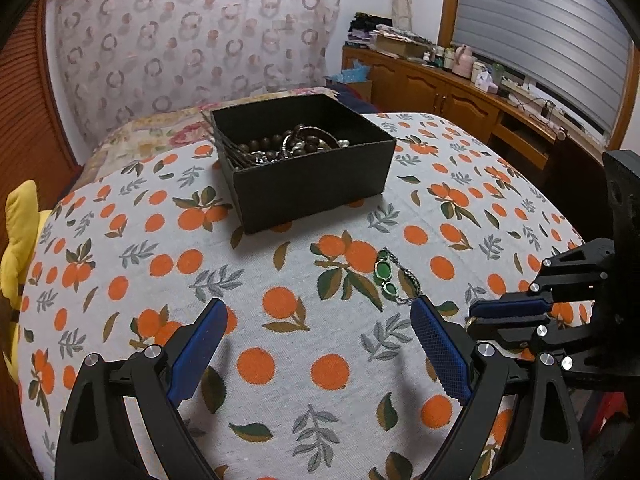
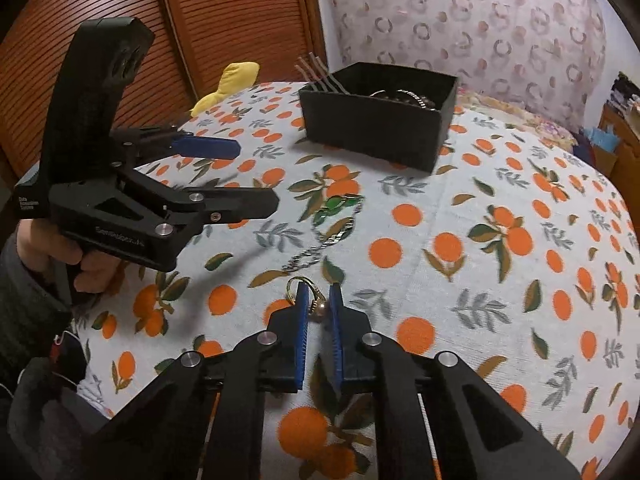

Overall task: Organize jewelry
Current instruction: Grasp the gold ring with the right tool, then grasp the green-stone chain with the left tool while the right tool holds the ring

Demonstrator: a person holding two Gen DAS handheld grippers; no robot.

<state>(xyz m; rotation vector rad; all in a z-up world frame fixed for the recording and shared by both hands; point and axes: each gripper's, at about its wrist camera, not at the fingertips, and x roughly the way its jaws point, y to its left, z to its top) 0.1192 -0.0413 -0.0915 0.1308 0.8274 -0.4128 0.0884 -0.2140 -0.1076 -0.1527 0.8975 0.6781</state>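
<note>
The surface [image 1: 120, 208], draped in a nubbly grey cloth printed with oranges and leaves, curved away to a rounded edge on every side, and most of its near half lay bare, leaving wide room around both tools. One black cardboard box [image 1: 316, 184], square-cornered and open-topped, sat toward the far edge, holding a heap of dark round beads, silvery metal pieces and thin hairpins that poked over its rim. One bracelet [image 1: 394, 276] of green oval stones on a silvery chain lay loose on the cloth between the box and the tools. The left gripper [image 1: 320, 340] hovered with its two blue ribbed pads spread wide apart, nothing between them. The right gripper [image 2: 319, 312] stood just beside it, its pads drawn nearly together on a gold ring [image 2: 300, 290] with a small pearl-like bead, low at the cloth. One yellow soft toy [image 2: 230, 84] rested at the surface's far-left edge.
</note>
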